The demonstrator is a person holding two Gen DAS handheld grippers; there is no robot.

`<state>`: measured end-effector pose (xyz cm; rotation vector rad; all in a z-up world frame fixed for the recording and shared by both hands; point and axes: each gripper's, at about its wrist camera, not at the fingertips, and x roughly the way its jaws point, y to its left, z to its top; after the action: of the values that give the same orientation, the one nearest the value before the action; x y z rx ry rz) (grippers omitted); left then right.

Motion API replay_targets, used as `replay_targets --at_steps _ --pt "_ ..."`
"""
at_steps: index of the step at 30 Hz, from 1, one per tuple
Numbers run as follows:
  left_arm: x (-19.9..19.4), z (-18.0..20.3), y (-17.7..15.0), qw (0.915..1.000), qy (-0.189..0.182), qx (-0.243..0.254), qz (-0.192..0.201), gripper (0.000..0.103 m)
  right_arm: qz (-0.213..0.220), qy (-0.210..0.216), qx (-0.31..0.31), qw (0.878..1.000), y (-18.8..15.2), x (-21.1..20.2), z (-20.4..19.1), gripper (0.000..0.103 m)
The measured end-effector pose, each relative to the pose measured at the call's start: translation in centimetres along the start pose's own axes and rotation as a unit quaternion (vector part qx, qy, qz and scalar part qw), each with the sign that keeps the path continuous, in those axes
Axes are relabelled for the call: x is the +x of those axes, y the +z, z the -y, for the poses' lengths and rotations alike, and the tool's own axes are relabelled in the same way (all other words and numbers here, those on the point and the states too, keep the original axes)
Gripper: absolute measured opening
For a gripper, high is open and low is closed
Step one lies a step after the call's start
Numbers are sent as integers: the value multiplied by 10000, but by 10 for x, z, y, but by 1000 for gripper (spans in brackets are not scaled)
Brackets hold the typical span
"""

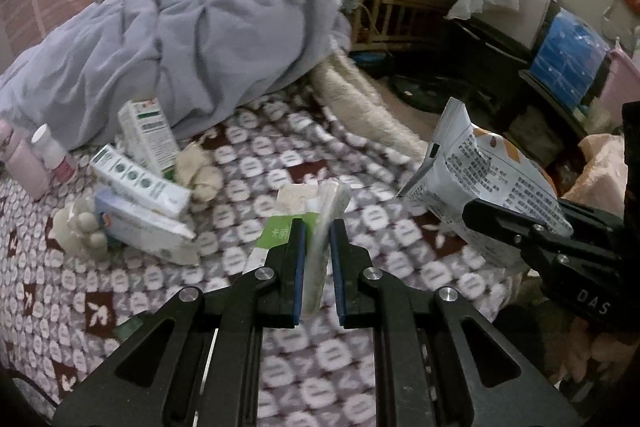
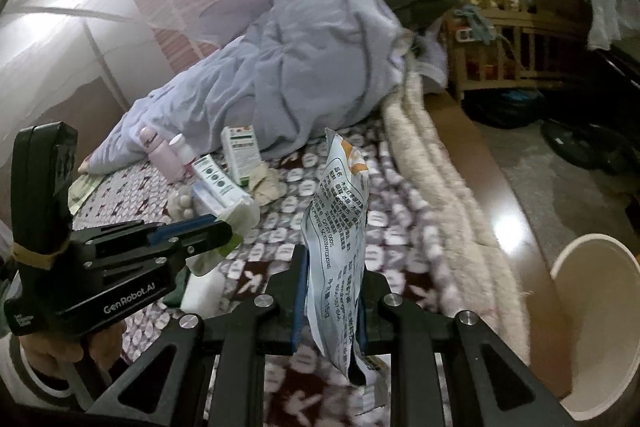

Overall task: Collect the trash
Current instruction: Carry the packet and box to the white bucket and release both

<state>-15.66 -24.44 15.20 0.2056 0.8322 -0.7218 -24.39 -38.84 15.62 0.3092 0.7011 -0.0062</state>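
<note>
Boxes (image 1: 140, 183) & bottles (image 1: 36, 159) on bed (image 1: 360, 227) before heaped quilt (image 1: 208, 27); bin (image 2: 596, 327) on floor, right of bed.

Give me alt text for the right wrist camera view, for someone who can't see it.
The right gripper is shut on a crumpled printed snack bag above a patterned bedspread. At left the left gripper clamps a green-and-white packet; boxes and bottles lie by a lavender blanket, a beige bin at right.
</note>
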Motion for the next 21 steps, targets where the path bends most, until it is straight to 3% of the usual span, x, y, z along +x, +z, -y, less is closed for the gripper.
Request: replay_targets --at_steps 21 --pt "32 120 25 9953 -796 547 -105 10 312 -804 651 9941 -19 -61 101 18"
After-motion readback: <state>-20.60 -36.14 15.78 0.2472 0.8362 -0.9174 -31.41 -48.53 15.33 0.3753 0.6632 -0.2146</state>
